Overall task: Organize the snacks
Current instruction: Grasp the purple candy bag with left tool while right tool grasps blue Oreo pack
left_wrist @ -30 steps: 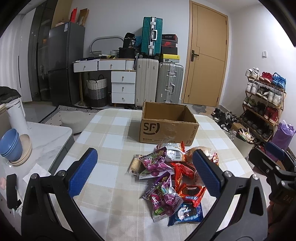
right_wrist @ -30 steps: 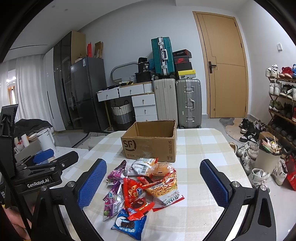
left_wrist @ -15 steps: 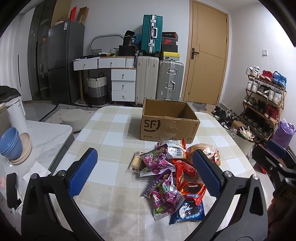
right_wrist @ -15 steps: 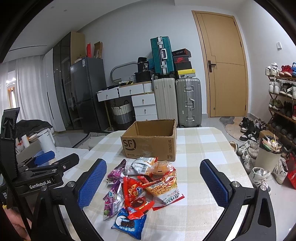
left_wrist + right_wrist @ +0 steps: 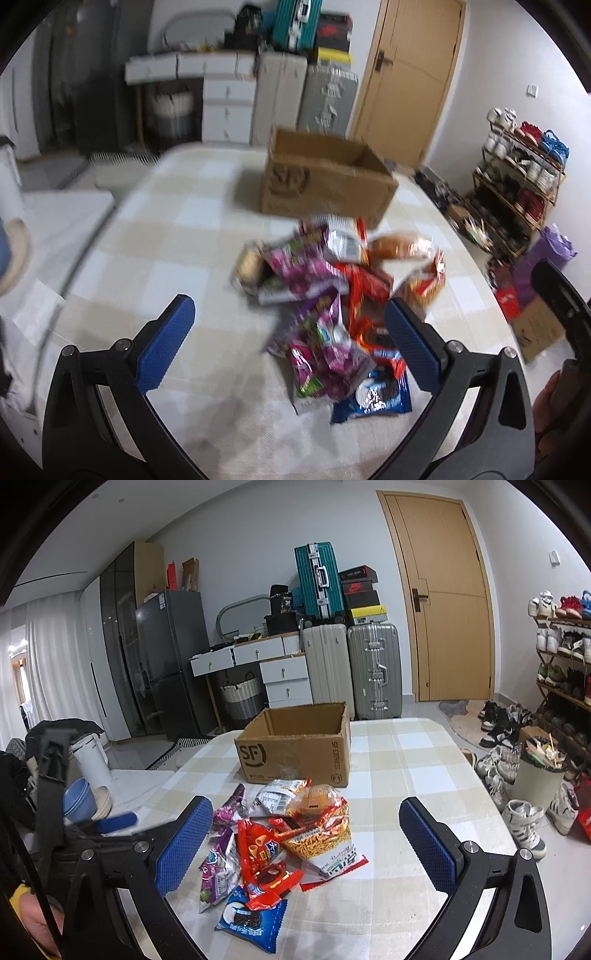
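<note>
The checked surface [image 5: 406, 760] carries all task items. An open cardboard box [image 5: 295, 753] stands upright at 12 o'clock from the right gripper [image 5: 301, 840]; no contents are visible inside it. A pile of snack packets [image 5: 280, 834] lies just in front of the box, at the centre of the surface, between the right gripper's fingers in that view. In the pile: an orange noodle bag [image 5: 321, 834], purple packets [image 5: 221, 867], a red packet [image 5: 255, 845] and a blue cookie packet [image 5: 251, 919] at 6 o'clock. The left gripper [image 5: 290, 343] hangs above the pile; its view is blurred. Both grippers' fingers are spread wide and hold nothing.
</note>
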### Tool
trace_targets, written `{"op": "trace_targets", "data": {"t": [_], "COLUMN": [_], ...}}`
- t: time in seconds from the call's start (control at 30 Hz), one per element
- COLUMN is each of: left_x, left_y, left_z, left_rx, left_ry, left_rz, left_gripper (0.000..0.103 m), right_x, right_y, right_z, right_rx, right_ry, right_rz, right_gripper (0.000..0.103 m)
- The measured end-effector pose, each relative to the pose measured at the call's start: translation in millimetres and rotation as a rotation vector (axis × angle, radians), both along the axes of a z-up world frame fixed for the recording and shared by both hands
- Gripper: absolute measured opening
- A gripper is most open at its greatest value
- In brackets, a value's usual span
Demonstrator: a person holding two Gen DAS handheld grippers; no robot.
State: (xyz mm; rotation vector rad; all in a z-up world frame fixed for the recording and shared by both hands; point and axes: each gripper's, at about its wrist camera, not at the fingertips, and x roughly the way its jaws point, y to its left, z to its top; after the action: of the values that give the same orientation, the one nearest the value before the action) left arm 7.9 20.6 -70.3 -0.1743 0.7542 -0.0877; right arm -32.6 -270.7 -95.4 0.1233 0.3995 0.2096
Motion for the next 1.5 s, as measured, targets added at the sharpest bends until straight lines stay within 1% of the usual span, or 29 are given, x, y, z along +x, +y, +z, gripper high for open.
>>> {"op": "trace_targets", "data": {"t": [0.1,0.2,0.4,0.43,0.47,0.5,0.53,0.57,0.6,0.63,0.67,0.73,0.8,0.83,0.9,0.97,1.07,1.13,1.27,1.4,1.5], "left_x": [13.0,25.1,48.2,52.0,56.1,59.6,63.2,65.6,66.7,67.5,67.8,67.4,64.3,63.2,61.3,62.7,56.8,53.4,46.0,43.6,40.5], "left_y": [-0.7,-2.6,-8.5,-11.6,-13.6,-13.8,-12.9,-10.2,-7.9,-5.2,-3.6,-2.5,-4.4,-4.4,-5.8,-3.3,4.8,10.0,19.8,28.3,35.7], "left_z": [-23.2,-43.0,-71.9,-75.8,-80.6,-84.6,-89.8,-94.2,-96.5,-98.6,-98.8,-96.3,-93.7,-91.9,-87.9,-88.1,-85.2,-84.5,-77.7,-74.3,-71.7], "left_rx": [-0.023,-0.040,-0.069,-0.087,-0.094,-0.093,-0.114,-0.163,-0.192,-0.221,-0.231,-0.231,-0.216,-0.214,-0.224,-0.232,-0.251,-0.251,-0.269,-0.295,-0.304], "left_ry": [0.067,0.113,0.176,0.176,0.177,0.193,0.207,0.206,0.204,0.199,0.191,0.179,0.173,0.170,0.171,0.170,0.165,0.158,0.137,0.127,0.114], "left_rz": [0.001,-0.002,-0.022,-0.054,-0.080,-0.086,-0.096,-0.118,-0.133,-0.150,-0.159,-0.182,-0.204,-0.207,-0.211,-0.210,-0.210,-0.207,-0.206,-0.211,-0.206], "left_gripper": [0.102,0.102,0.101,0.097,0.090,0.084,0.082,0.075,0.072,0.065,0.055,0.045,0.042,0.038,0.037,0.033,0.029,0.027,0.026,0.025,0.025], "right_x": [6.2,13.5,26.3,28.6,30.1,31.5,32.9,33.7,33.5,33.6,33.7,33.9,33.0,32.6,30.5,28.3,23.6,21.8,18.8,19.5,19.8], "right_y": [-4.8,-10.9,-20.3,-21.1,-21.5,-22.0,-22.3,-22.4,-22.5,-22.6,-22.6,-21.8,-20.3,-18.7,-14.3,-11.1,-6.4,-2.7,4.9,11.7,12.3], "right_z": [-8.1,-17.1,-33.1,-35.4,-37.3,-39.3,-41.3,-42.7,-43.5,-44.4,-45.2,-45.9,-46.3,-46.4,-45.4,-44.3,-40.8,-39.7,-38.9,-45.5,-54.8], "right_rx": [0.014,0.034,0.061,0.062,0.062,0.063,0.066,0.067,0.067,0.068,0.069,0.070,0.071,0.071,0.062,0.050,0.040,0.032,0.023,0.018,0.045], "right_ry": [0.020,0.044,0.084,0.088,0.092,0.098,0.103,0.106,0.108,0.110,0.111,0.113,0.119,0.120,0.117,0.112,0.104,0.101,0.113,0.153,0.209], "right_rz": [-0.010,-0.010,-0.002,-0.001,-0.003,-0.002,0.003,0.005,0.004,0.005,0.008,0.010,0.014,0.017,0.024,0.028,0.034,0.037,0.054,0.084,0.117], "right_gripper": [0.103,0.103,0.103,0.103,0.103,0.103,0.103,0.103,0.103,0.103,0.103,0.103,0.103,0.103,0.103,0.103,0.103,0.103,0.103,0.103,0.103]}}
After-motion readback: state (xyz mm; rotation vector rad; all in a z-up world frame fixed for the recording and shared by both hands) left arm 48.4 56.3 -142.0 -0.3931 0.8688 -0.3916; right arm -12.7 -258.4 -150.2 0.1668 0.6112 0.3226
